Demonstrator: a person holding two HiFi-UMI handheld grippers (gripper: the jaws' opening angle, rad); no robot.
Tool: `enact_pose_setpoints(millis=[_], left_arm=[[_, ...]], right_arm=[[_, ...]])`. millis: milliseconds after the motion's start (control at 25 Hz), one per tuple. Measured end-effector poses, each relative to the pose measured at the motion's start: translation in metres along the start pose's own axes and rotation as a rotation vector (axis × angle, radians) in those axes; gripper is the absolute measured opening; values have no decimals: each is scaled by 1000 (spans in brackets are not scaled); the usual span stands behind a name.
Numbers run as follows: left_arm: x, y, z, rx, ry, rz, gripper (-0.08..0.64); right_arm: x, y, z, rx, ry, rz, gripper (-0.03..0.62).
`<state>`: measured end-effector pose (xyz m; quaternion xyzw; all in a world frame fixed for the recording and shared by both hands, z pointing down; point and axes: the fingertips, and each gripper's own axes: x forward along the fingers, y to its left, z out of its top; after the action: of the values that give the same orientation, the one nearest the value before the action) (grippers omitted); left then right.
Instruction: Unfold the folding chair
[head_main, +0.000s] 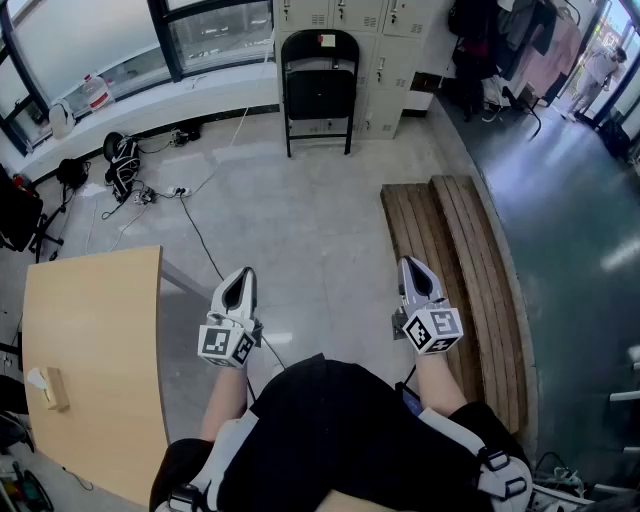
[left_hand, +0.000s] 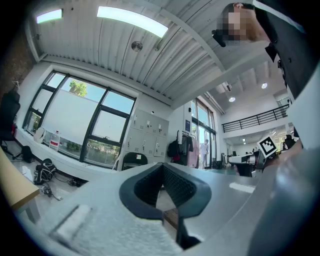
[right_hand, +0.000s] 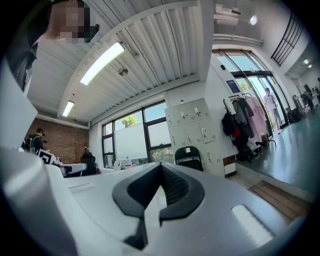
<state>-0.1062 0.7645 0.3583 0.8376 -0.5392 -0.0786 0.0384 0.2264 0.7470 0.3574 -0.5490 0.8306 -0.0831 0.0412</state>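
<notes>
Standing at the far edge of the floor (head_main: 320, 230), the folding chair (head_main: 318, 92) was folded flat and leaned upright against the grey lockers (head_main: 380, 60). Its seat was closed up against the backrest. This looked like a storing position, so the task was judged as not yet begun.

The left gripper (head_main: 243, 272) and the right gripper (head_main: 408, 262) were well apart from the chair, with bare floor between them and it. Both were held low in front of the person's body and pointed level toward the chair, probably as a resting pose before walking to it. The jaws of each gripper were pressed together and nothing was between them.

A slatted wooden bench (head_main: 470, 290) lay just beside the right gripper. A wooden table (head_main: 95, 350) stood near the left one. Some cables (head_main: 150, 192) lay along the window side of the floor, left of the path to the chair.
</notes>
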Motion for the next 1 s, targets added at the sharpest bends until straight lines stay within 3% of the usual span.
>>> enact_pose_setpoints(millis=[360,1000], left_arm=[[1,5,2,-2,-20,8,-2],[9,32,3,-49,-22,-46,-2]], right_arm=[[3,4,1,10,5,0,5],[18,24,-4,9,35,-46,5]])
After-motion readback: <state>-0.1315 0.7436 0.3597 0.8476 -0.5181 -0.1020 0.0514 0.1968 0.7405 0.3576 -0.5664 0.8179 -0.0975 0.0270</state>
